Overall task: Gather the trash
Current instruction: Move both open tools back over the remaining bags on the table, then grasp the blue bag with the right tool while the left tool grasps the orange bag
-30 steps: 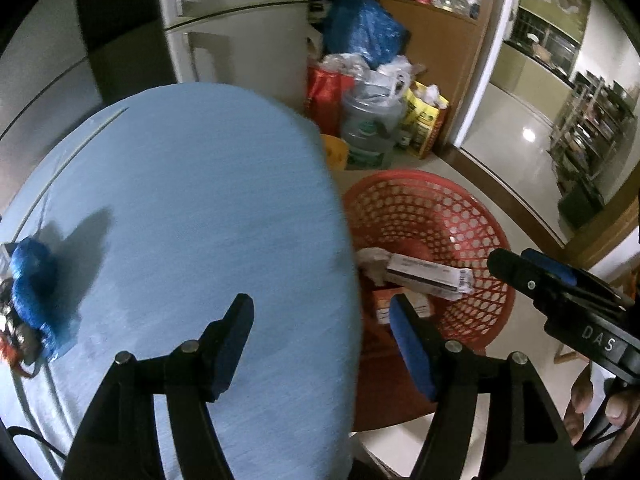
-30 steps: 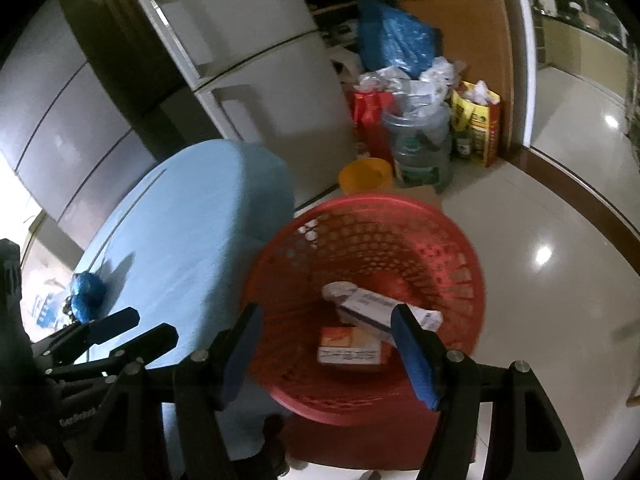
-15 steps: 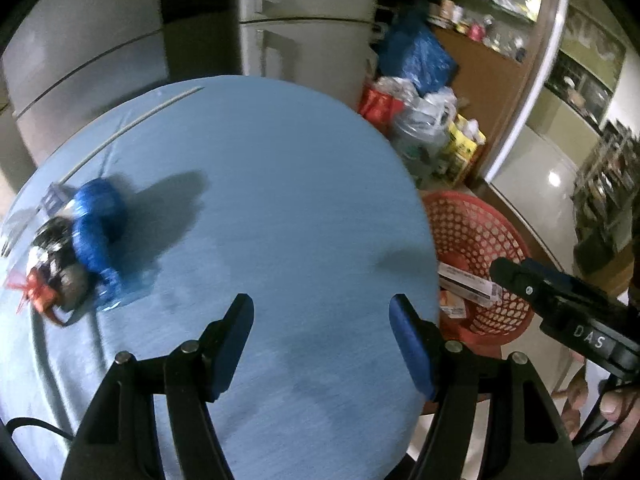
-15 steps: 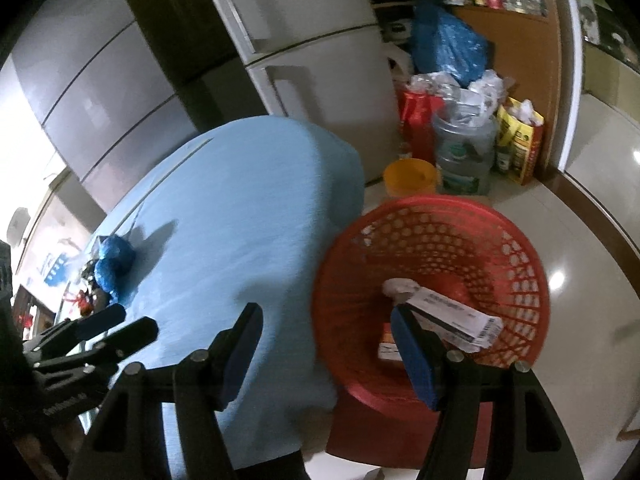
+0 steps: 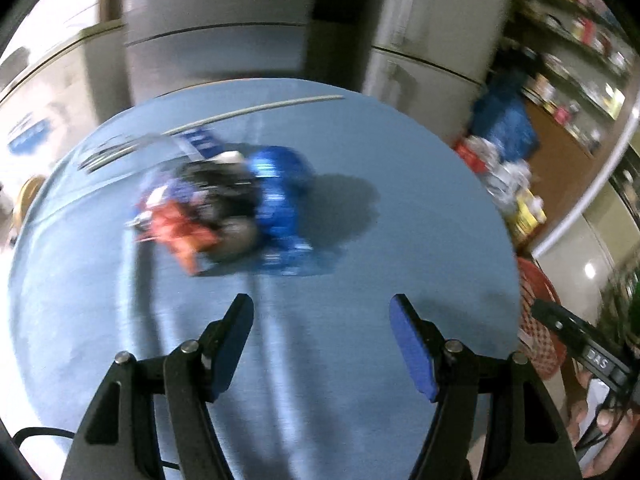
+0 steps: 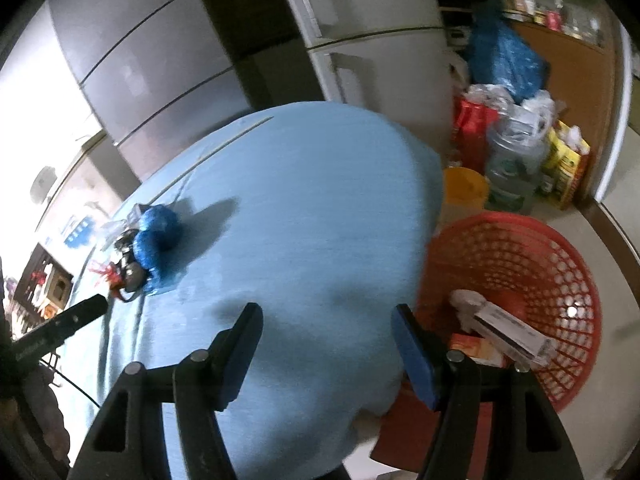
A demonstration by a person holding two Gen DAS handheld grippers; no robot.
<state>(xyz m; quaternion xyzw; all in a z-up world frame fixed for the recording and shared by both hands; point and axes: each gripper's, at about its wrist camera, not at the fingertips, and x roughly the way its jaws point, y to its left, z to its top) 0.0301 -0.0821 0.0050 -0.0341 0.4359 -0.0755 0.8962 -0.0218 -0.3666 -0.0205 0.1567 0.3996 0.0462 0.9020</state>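
Note:
A pile of trash lies on the blue round table (image 5: 400, 240): a crumpled blue bag (image 5: 280, 196) (image 6: 154, 236), dark pieces and a red wrapper (image 5: 180, 232), blurred in the left wrist view. My left gripper (image 5: 322, 320) hovers open over the table, a short way in front of the pile, nothing between its fingers. My right gripper (image 6: 326, 328) is open too, above the table's right edge, with the red mesh basket (image 6: 560, 280) on the floor to its right. In the basket lie a long white box (image 6: 512, 332) and an orange packet (image 6: 476, 350).
Grey fridges (image 6: 360, 12) stand behind the table. On the floor by a wooden shelf sit a blue bag (image 6: 504, 60), a big water jug (image 6: 516, 168), a yellow bucket (image 6: 464, 188) and red and yellow packs. A thin white stick (image 5: 256, 110) lies at the table's far edge.
Both grippers swung left from the basket toward the table. The trash pile came from the left edge to the centre of the left wrist view. Jaws kept the same width.

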